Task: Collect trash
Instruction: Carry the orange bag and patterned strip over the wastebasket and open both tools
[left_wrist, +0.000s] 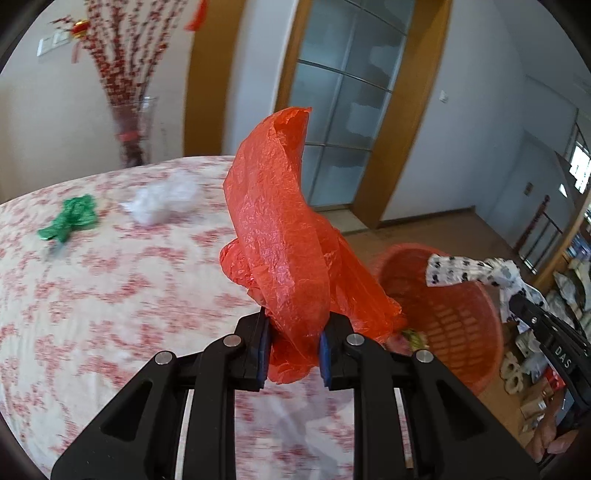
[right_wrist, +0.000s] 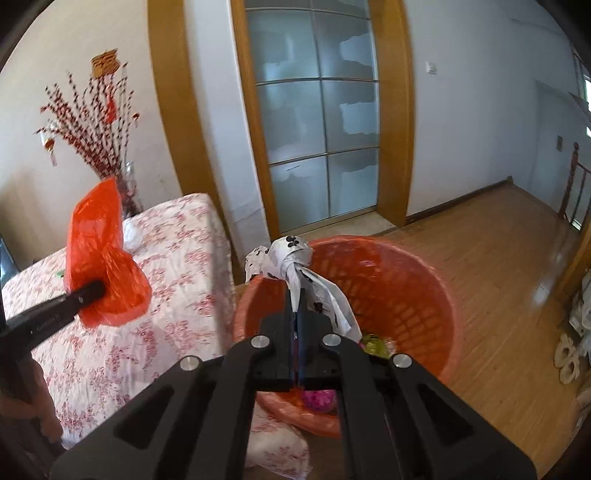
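your left gripper (left_wrist: 293, 341) pinches a red plastic bag (left_wrist: 280, 229) by its lower end, over the table edge; the bag stands upward, long axis near vertical. your right gripper (right_wrist: 297, 325) is clamped on a white spotted bag (right_wrist: 295, 258) above the orange basket (right_wrist: 424, 280). both look light, soft and slippery, so grip bunched folds.

Home: floral tablecloth (left_wrist: 110, 295), sliding door (right_wrist: 317, 122)

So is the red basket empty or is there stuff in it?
Not empty. The red basket has green and pink scraps at the bottom, seen in the right wrist view.
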